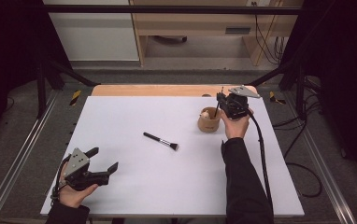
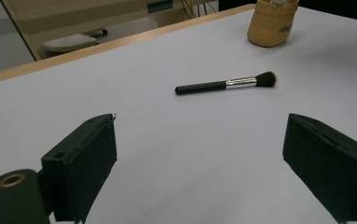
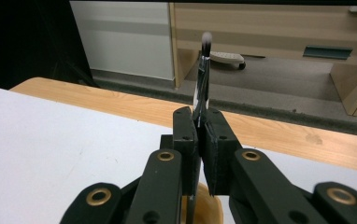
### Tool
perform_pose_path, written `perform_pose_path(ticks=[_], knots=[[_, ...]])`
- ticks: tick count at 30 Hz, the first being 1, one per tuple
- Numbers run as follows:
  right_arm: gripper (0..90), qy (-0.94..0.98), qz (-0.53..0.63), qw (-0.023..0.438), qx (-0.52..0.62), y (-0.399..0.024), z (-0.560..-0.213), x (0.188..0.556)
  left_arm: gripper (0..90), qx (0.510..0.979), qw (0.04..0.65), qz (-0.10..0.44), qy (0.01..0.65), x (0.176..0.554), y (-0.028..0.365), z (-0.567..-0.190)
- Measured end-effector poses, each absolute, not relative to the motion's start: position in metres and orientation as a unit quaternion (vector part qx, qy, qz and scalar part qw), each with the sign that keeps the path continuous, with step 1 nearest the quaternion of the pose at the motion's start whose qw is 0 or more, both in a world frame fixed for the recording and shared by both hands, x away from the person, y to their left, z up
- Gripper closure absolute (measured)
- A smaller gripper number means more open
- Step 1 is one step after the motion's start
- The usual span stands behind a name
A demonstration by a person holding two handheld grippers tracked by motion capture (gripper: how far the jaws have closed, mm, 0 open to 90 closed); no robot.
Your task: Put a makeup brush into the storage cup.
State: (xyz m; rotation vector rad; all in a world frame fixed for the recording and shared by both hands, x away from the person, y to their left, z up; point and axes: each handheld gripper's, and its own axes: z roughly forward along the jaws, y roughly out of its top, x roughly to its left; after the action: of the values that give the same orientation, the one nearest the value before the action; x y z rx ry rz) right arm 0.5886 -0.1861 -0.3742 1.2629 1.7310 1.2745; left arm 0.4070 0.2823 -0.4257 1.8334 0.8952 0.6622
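Right gripper [image 3: 200,122] jaws pinch a slim, light silver-handled brush [image 3: 203,77] over the tan cup [image 1: 209,122]. Probably slippery, so grip mid-handle. Left gripper [image 1: 105,162] jaws gape empty.

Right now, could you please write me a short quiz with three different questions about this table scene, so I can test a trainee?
1. True or false: the right tongs are shut on a thin brush that stands upright above the tan cup.
2. Multiple choice: where is the black-handled makeup brush?
A. inside the cup
B. lying flat on the white table, held by nobody
C. between the left tongs
3. Fill in: the jaws of the left tongs stand ____.

Key
1. True; the jaws pinch its shaft, bristles up.
2. B; it lies near the middle, apart from both tongs.
3. Open, with nothing between them.
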Motion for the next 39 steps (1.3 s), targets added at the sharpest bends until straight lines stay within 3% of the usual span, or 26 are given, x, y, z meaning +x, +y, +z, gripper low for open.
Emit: perform_pose_path(ticks=[32, 39], knots=[[84.3, 0.693, 0.427, 0.277, 0.51, -0.183, -0.399, 0.6, 9.4, 0.754, 0.478, 0.27, 0.362, 0.407, 0.281, -0.426], [78.8, 0.702, 0.41, 0.263, 0.52, -0.184, -0.399, 0.598, 9.4, 0.754, 0.478, 0.271, 0.36, 0.406, 0.281, -0.425]])
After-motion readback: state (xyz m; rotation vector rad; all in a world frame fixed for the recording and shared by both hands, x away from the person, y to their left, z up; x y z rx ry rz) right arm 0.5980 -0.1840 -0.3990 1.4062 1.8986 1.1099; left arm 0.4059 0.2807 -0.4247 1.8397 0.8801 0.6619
